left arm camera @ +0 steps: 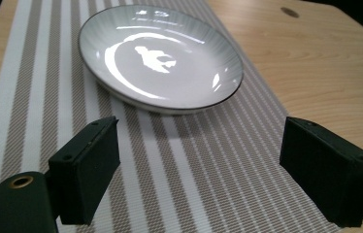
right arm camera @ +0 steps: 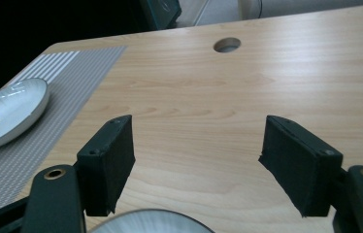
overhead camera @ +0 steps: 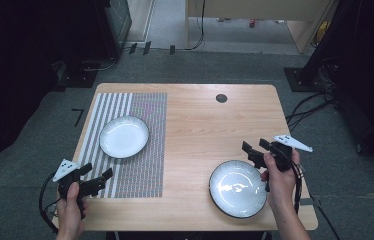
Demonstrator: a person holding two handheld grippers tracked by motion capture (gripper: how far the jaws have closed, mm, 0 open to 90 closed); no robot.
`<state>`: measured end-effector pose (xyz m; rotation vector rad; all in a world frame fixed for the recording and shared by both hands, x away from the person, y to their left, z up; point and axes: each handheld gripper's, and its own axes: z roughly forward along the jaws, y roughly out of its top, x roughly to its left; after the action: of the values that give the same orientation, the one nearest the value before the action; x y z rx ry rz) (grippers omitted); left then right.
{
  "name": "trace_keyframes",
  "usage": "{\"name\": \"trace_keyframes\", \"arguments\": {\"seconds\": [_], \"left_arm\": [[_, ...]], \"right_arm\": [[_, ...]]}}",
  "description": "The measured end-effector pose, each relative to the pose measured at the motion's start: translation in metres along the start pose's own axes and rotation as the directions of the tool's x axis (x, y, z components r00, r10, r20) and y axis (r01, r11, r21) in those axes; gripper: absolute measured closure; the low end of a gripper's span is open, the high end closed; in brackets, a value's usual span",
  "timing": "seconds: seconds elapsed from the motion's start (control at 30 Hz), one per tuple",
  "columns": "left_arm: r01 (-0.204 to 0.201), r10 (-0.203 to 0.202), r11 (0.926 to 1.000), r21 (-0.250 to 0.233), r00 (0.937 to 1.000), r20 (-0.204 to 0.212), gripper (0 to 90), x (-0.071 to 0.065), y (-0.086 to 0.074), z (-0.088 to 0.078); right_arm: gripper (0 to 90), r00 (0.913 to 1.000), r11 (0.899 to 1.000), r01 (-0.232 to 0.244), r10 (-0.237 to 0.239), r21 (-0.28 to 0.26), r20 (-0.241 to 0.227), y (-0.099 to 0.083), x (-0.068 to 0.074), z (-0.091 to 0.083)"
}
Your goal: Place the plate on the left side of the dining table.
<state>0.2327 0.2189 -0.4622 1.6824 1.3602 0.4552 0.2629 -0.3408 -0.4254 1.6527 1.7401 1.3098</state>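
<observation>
While both jaw pairs stand wide and empty, right gripper (overhead camera: 254, 150) hovers over near-edge plate (overhead camera: 238, 188); left gripper (overhead camera: 96, 175) faces mat plate (overhead camera: 124, 136). Next, likely: grip a rim.

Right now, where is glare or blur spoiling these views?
Left gripper view: bright lamp reflections glare inside the white dark-rimmed plate on the striped mat. High view: glare on the white dark-rimmed plate on bare wood; dark surroundings. Right gripper view: sharp, no blur.
</observation>
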Motion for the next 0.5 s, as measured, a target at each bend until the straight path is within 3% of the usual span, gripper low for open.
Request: {"name": "trace_keyframes", "arguments": {"seconds": [0.27,0.5], "left_arm": [[0.027,-0.027,0.9996,-0.005,0.9986,-0.045,14.4,0.026,-0.015,-0.005],[0.049,-0.048,0.9988,0.007,0.9935,-0.104,14.5,0.046,-0.024,-0.003]], "right_arm": [[27.5,0.9985,0.999,-0.028,0.026,0.033,0.049,-0.024,-0.038,-0.011],[26.0,0.995,0.997,-0.038,0.032,0.063,0.094,-0.044,-0.064,-0.024]]}}
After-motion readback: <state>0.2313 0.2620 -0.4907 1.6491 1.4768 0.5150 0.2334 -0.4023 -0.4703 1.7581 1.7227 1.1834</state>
